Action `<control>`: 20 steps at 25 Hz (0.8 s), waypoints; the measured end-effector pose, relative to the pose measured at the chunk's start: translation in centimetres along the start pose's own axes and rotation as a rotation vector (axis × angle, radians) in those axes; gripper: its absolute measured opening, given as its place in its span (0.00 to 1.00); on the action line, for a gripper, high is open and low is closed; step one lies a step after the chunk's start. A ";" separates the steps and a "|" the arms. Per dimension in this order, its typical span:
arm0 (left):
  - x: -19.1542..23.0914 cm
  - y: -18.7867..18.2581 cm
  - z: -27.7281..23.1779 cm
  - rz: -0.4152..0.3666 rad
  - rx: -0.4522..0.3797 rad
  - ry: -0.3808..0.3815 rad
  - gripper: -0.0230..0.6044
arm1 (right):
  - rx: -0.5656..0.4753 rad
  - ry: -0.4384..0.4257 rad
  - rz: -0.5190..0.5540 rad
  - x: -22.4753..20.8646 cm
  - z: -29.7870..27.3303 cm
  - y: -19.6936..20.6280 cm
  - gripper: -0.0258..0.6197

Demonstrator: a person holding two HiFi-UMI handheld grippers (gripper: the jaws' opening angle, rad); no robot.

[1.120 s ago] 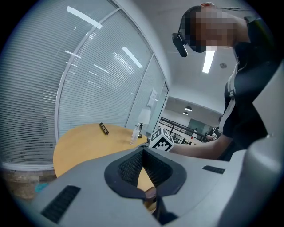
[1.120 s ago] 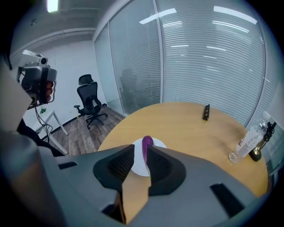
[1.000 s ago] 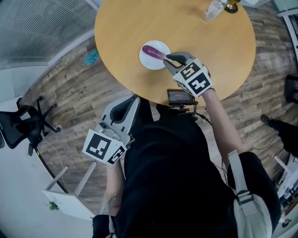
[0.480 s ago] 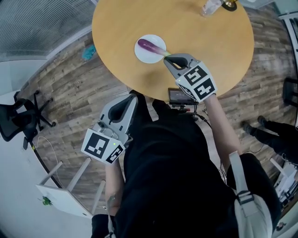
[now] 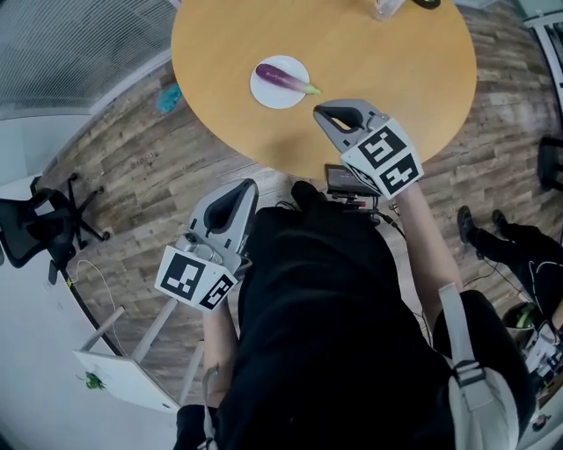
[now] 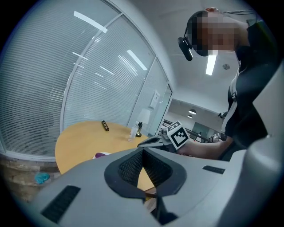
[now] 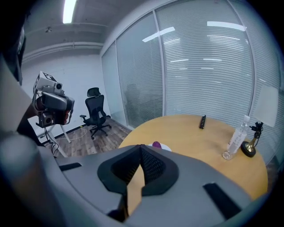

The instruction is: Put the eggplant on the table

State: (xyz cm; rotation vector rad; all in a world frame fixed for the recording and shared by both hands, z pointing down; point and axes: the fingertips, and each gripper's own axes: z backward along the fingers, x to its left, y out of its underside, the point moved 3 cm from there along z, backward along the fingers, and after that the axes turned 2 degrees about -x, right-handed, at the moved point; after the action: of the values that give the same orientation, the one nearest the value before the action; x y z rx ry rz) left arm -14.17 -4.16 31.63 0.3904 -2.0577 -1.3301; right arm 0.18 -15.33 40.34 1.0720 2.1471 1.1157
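Bottle (image 5: 384, 7) cut by top edge; eggplant (image 7: 156, 144) mostly behind right claw (image 7: 141, 148).

The eggplant (image 5: 281, 76) is small and purple with a green stem. It lies on its side across a white plate (image 5: 266, 93) on the round wooden table (image 5: 387, 61), upper middle of the head view.

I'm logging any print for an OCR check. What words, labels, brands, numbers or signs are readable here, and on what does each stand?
No word or number can be read in any view.
right marker cube: black-and-white square patterns only, no letters.
left marker cube: the same.
small screen at the person's chest: too small to read.
bottle: no label can be made out.
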 end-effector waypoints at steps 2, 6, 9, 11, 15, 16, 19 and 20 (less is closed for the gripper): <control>-0.7 0.1 0.2 -0.006 0.002 0.019 0.05 | -0.022 0.013 -0.014 0.2 1.4 0.0 0.07; -2.2 0.7 1.5 -0.025 0.006 0.045 0.05 | -0.039 0.049 -0.016 1.6 3.8 0.6 0.07; -3.5 1.6 3.0 -0.030 0.000 0.051 0.05 | -0.042 0.055 -0.022 3.4 5.2 1.1 0.07; -4.0 2.4 4.2 -0.019 -0.007 0.050 0.05 | -0.035 0.053 -0.023 4.8 5.8 1.4 0.07; -5.2 4.1 6.8 0.005 -0.024 0.043 0.05 | -0.023 0.047 -0.027 8.1 7.3 2.3 0.07; -5.7 4.6 7.4 0.008 -0.029 0.044 0.05 | -0.020 0.047 -0.027 8.8 7.8 2.6 0.07; -7.1 5.7 8.6 0.018 -0.043 0.050 0.05 | -0.010 0.050 -0.022 10.6 9.4 3.7 0.07; -7.5 6.1 9.0 0.022 -0.047 0.055 0.05 | -0.009 0.053 -0.017 11.2 10.0 4.0 0.07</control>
State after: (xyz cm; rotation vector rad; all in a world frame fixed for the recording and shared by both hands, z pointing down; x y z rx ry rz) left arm -13.88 9.04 31.91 0.3786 -1.9768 -1.3375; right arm 2.55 -0.21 37.49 1.0289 2.1865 1.1566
